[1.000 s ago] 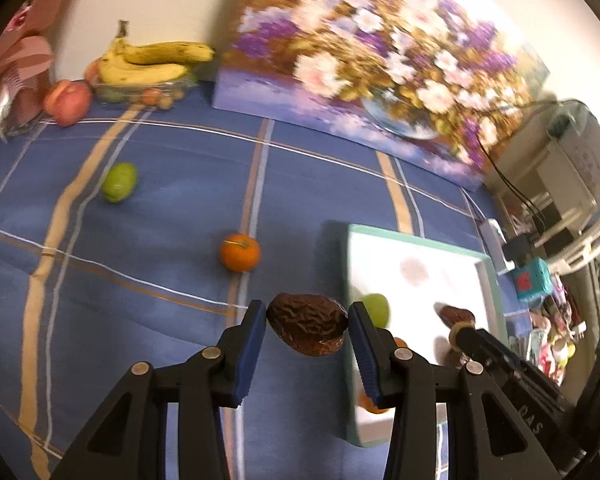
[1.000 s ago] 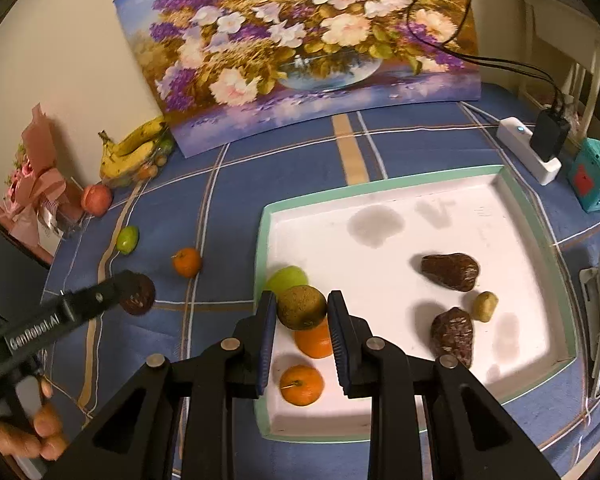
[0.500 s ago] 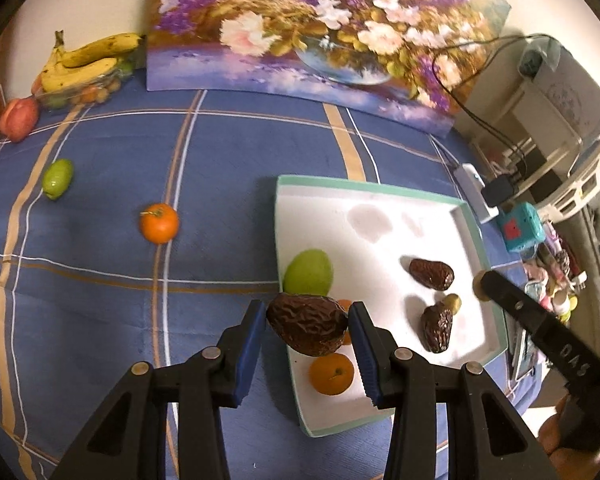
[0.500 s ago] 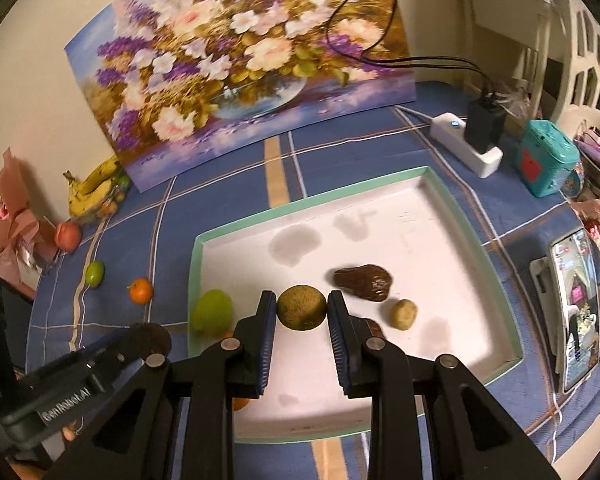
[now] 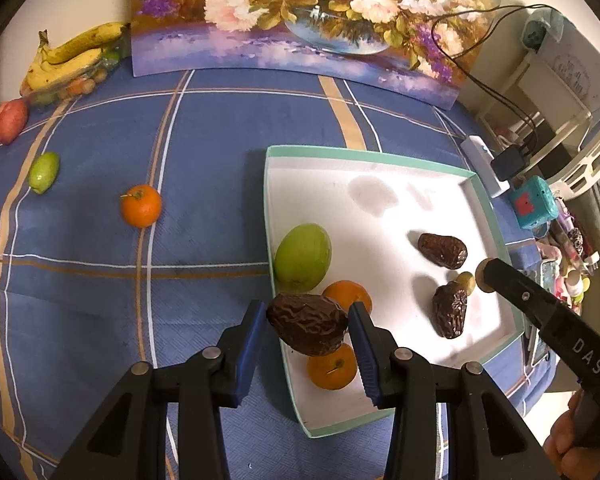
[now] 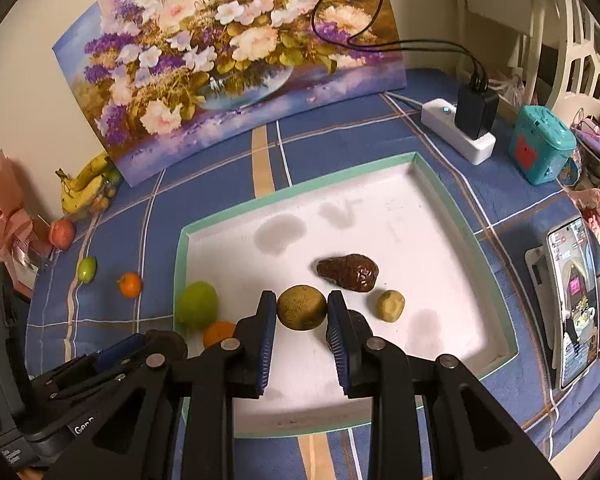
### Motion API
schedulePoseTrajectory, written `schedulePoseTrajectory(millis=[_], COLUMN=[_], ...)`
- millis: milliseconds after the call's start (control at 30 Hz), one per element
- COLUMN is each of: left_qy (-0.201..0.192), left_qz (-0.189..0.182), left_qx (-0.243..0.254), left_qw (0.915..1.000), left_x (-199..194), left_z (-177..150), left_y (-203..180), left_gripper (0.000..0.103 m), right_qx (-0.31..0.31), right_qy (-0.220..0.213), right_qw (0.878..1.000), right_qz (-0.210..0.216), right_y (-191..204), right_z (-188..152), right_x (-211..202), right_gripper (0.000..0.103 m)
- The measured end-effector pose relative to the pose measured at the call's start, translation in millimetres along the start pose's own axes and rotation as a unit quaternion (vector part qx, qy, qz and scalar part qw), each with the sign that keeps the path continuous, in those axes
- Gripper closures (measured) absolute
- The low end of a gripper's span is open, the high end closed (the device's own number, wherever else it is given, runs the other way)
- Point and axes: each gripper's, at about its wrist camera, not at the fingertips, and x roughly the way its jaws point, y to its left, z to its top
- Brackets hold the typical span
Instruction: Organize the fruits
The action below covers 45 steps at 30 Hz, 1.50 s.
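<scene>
The table (image 5: 204, 128), under a blue plaid cloth, carries a white tray (image 5: 364, 152) with a green rim towards its right side. Since a second ago both views have swung from the open cloth to over the tray, so two fruits are now poised for setting down.

The left gripper (image 5: 308, 330) has its fingers clamped on a wrinkled brown fruit (image 5: 306, 330), held above the tray's near-left corner, over a green fruit (image 5: 303, 258) and two oranges (image 5: 332, 366). The right gripper (image 6: 302, 312) is nearly closed on a small round brownish-green fruit (image 6: 301, 307), above the tray's middle, near two brown fruits (image 6: 348, 272) lying there.

Another orange (image 5: 141, 205) and a small green fruit (image 5: 44, 172) remain on the cloth to the left, so I judge sorting unfinished.
</scene>
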Motion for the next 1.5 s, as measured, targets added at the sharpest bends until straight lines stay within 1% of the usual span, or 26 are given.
schedulePoseTrajectory(millis=[167, 500, 933, 1100, 1500], left_qy=[0.005, 0.013, 0.023, 0.024, 0.023], left_qz=[0.002, 0.007, 0.013, 0.014, 0.012], left_qx=[0.004, 0.008, 0.013, 0.013, 0.012], left_qw=[1.0, 0.9999, 0.9996, 0.9995, 0.9996], left_x=[3.6, 11.4, 16.3, 16.3, 13.0], left_z=[-0.7, -0.9, -2.2, -2.1, -1.6], left_y=[-2.2, -5.0, -6.4, -6.6, -6.6], left_gripper=[0.058, 0.058, 0.057, 0.057, 0.056], right_qx=[-0.004, -0.012, -0.019, -0.019, -0.019], right_qy=[0.021, 0.046, 0.093, 0.102, 0.102], right_qw=[1.0, 0.999, 0.995, 0.995, 0.994], right_qz=[-0.003, -0.008, -0.016, -0.015, -0.014], right_y=[0.7, 3.0, 3.6, 4.0, 4.2], right_z=[-3.8, -8.8, -19.3, -21.4, -21.8], right_x=[11.2, 25.3, 51.5, 58.1, 59.8], right_gripper=[0.076, 0.076, 0.075, 0.075, 0.075])
